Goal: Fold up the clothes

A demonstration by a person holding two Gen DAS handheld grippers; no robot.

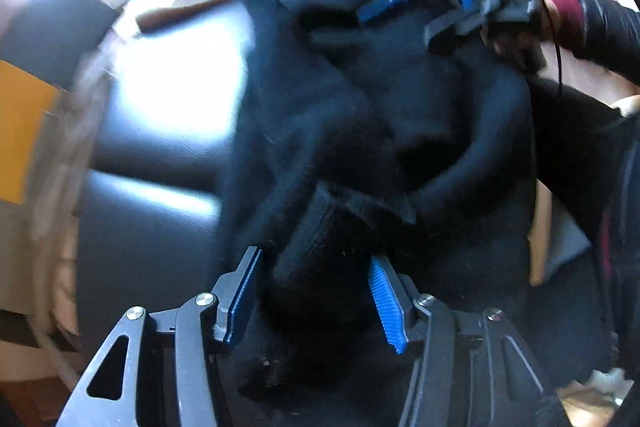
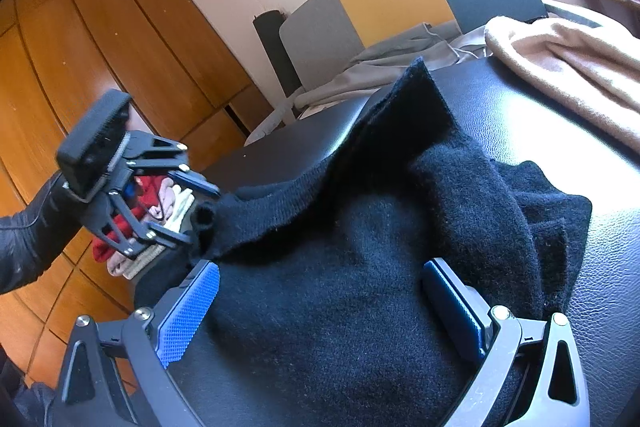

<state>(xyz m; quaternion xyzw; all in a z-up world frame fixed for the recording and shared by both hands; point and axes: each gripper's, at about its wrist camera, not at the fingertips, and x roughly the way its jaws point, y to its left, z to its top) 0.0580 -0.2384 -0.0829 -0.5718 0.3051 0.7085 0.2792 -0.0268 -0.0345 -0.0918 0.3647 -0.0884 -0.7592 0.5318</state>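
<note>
Nearest in the right wrist view, the right hand-held gripper [image 2: 320, 311] has its blue pads spread wide, released, with the black knit sweater [image 2: 360, 247] lying between and beneath them; the pads do not press it. The sweater lies rumpled on a black leather-like surface [image 2: 540, 115], one ribbed edge pulled up toward the left hand-held gripper [image 2: 200, 213], whose jaws stand apart around a rolled cuff [image 2: 206, 217] without clamping it. A black-sleeved arm [image 2: 28, 239] carries that gripper.

From the left wrist view, blurred, the left hand-held gripper [image 1: 312, 297] points down with a tube of ribbed black knit [image 1: 316, 247] between its released pads, and the right hand-held gripper [image 1: 400, 19] sits at the sweater's far side.

Farther off, a tan blanket [image 2: 568, 67] lies on the same surface, grey bedding [image 2: 380, 67] behind it. A pile of red and cream clothes [image 2: 152, 227] sits behind the left gripper, before wooden wardrobe doors [image 2: 100, 47].
</note>
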